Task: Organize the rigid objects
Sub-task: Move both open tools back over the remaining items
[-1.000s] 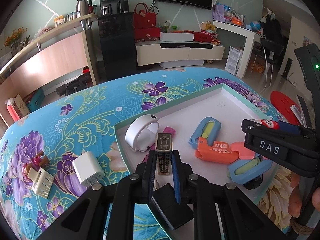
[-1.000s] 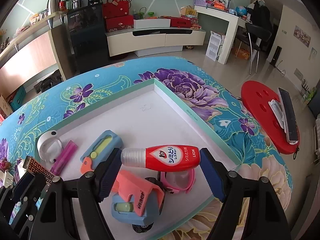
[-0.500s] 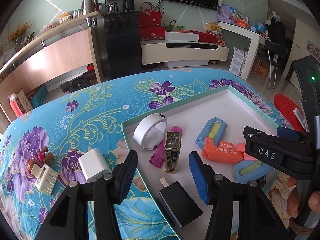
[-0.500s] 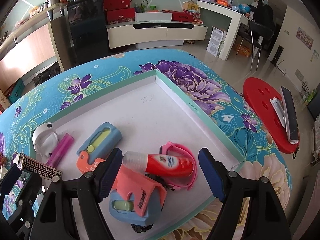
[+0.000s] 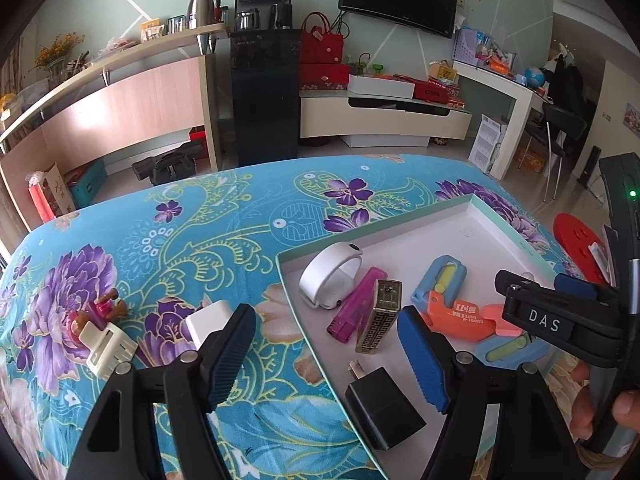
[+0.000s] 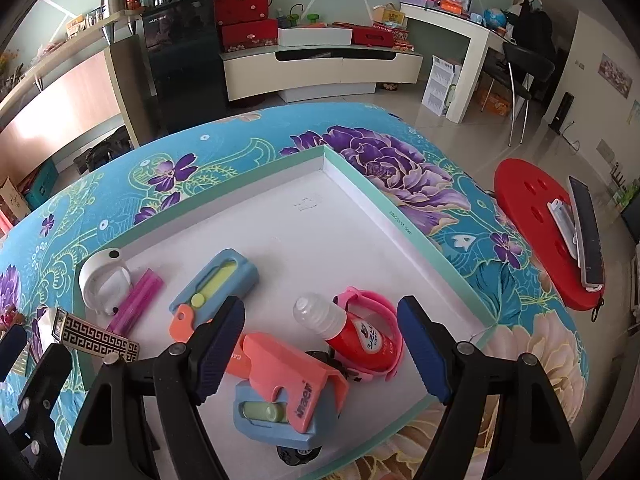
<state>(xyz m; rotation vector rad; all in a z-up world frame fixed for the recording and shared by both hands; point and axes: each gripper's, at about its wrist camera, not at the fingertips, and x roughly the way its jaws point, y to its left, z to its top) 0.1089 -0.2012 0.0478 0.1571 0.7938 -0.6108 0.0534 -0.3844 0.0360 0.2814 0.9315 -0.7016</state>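
I had the left gripper (image 5: pixel 328 356) and the right gripper (image 6: pixel 320 346) spread wide above the tray (image 6: pixel 412 236), holding nothing.

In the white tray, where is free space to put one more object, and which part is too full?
The tray floor is bare in its far corner, between the two far walls and beyond the blue cutter and red bottle. The near side is crowded: bottle, pink band, orange cutter, white ring, gold lighter.
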